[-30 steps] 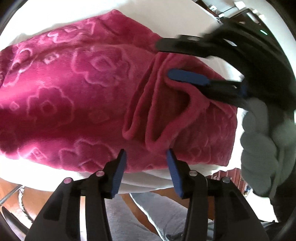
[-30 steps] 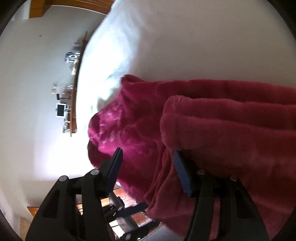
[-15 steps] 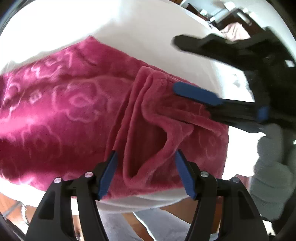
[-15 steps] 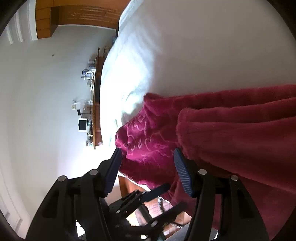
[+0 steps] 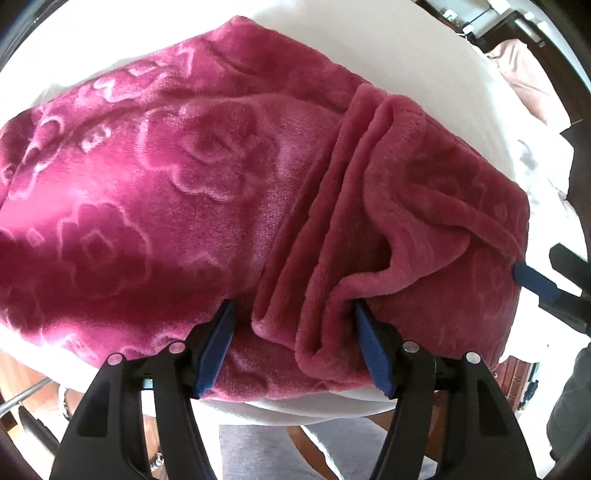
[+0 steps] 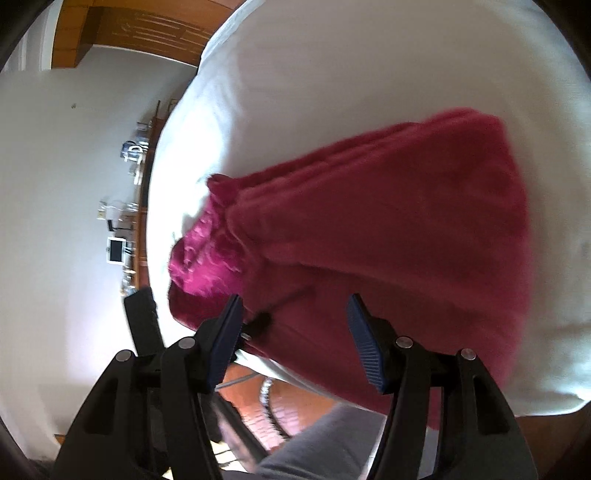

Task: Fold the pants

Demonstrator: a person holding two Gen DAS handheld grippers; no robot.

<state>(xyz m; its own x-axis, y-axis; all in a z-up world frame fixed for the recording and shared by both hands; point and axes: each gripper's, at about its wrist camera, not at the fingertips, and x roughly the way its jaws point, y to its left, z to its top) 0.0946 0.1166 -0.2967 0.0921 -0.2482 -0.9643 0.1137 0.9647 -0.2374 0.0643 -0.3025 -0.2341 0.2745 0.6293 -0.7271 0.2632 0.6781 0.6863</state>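
Well along, by the look of it; on the white-covered desk (image 5: 325, 26), near its front edge, deep pink plush fleece pants with an embossed flower pattern (image 5: 147, 184), already doubled over into a short, thick bundle; across the right part, a plainer top layer with its hemmed edge running from the far side towards the near edge; layered edges stacked roughly in line there, though not neatly.

Left claw (image 5: 291, 343) pointing steeply down at the near edge, moderately wide; a soft ridge of the top layer standing between the blue pads (image 5: 218, 343), not pinched, with a clear gap on the left side; nothing held.

Right claw (image 6: 295, 332) likewise moderately wide and empty, hovering off the end of the bundle; only pink plush and white cloth seen past its pads; in the left wrist view, just one blue pad of it at the right edge, beside the pants' end.

Judged done: the main folds, legs brought together and length halved. Judged left: flattening the puckered ridge and the wavy flap on top, squaring the edges, perhaps one more fold if a smaller packet is wanted; impossible to tell from here how tidy the underside layers are.
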